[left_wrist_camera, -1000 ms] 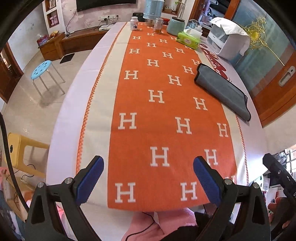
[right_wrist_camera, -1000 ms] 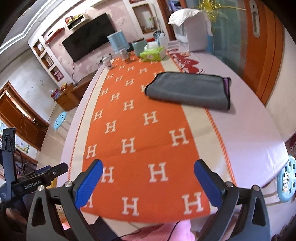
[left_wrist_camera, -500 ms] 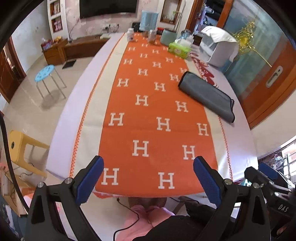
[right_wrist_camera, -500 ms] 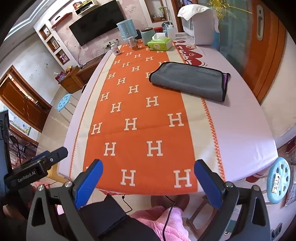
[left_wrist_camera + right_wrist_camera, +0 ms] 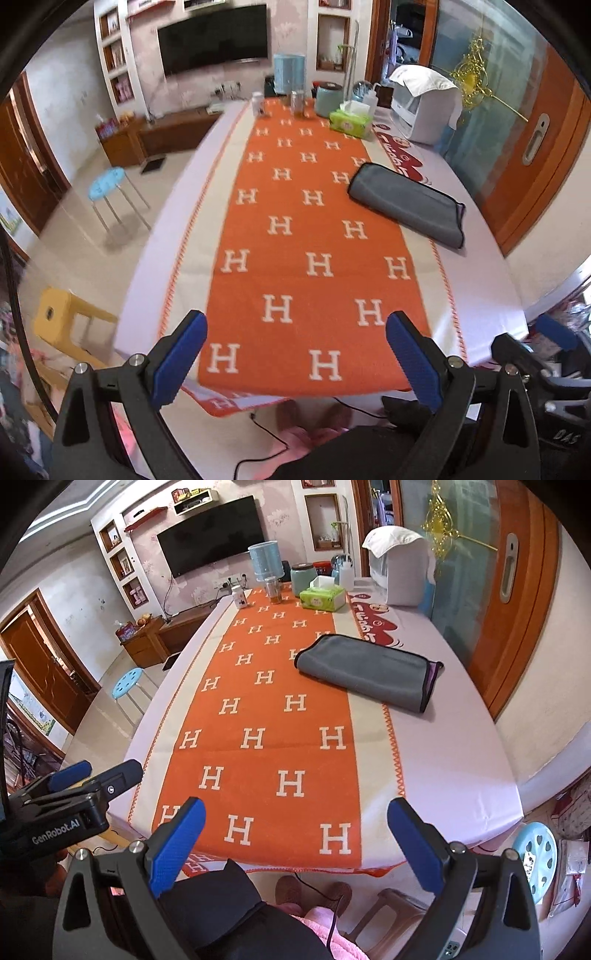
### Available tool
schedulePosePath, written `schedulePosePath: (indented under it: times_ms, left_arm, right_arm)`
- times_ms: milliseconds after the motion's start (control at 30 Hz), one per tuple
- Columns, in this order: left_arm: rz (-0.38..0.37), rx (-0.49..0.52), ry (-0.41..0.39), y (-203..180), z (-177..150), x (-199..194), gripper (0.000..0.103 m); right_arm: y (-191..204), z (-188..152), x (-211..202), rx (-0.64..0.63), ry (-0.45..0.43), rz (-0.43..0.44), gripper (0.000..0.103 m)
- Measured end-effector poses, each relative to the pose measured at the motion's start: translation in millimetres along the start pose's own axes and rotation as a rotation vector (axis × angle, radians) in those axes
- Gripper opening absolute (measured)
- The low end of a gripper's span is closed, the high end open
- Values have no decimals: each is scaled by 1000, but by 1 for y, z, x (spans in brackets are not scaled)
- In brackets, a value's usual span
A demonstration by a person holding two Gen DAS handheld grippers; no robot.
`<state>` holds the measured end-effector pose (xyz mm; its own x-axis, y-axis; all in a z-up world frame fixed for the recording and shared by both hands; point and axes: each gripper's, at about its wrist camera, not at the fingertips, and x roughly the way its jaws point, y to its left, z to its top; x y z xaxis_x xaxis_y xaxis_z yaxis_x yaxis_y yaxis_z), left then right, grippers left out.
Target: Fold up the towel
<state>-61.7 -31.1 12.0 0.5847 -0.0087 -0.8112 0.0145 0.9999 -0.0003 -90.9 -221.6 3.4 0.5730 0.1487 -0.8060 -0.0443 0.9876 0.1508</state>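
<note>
Long table with orange H-pattern runner [image 5: 314,258]; folded grey microfibre towel [image 5: 364,668] looks finished; left gripper [image 5: 295,354] and right gripper [image 5: 295,834] both spread wide, empty; I'd just tidy edges.

- Table runner [image 5: 314,236]: orange centre with white H letters, cream borders, orange zigzag edging.
- Towel [image 5: 364,670]: grey, dark trim, purple inner layer at one end.
- Tissue pack [image 5: 322,599]: green.
- Left gripper [image 5: 295,354] and right gripper [image 5: 297,836]: blue pads, black frames.
- Stool [image 5: 107,182]: light blue.
</note>
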Motion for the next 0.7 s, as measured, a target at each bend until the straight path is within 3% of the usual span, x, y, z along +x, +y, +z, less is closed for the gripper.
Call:
schedulePosePath:
  times_ms: [233, 333, 700]
  left_arm:
    - [51, -9, -59, 1, 5, -6, 97]
    - [62, -7, -93, 1, 6, -9, 102]
    - [71, 28, -76, -4, 10, 3, 102]
  right_arm:
    - [-3, 3, -4, 6, -24, 10, 99]
    - [-3, 3, -1, 16, -31, 24, 99]
    - [-3, 3, 9, 50, -31, 34, 103]
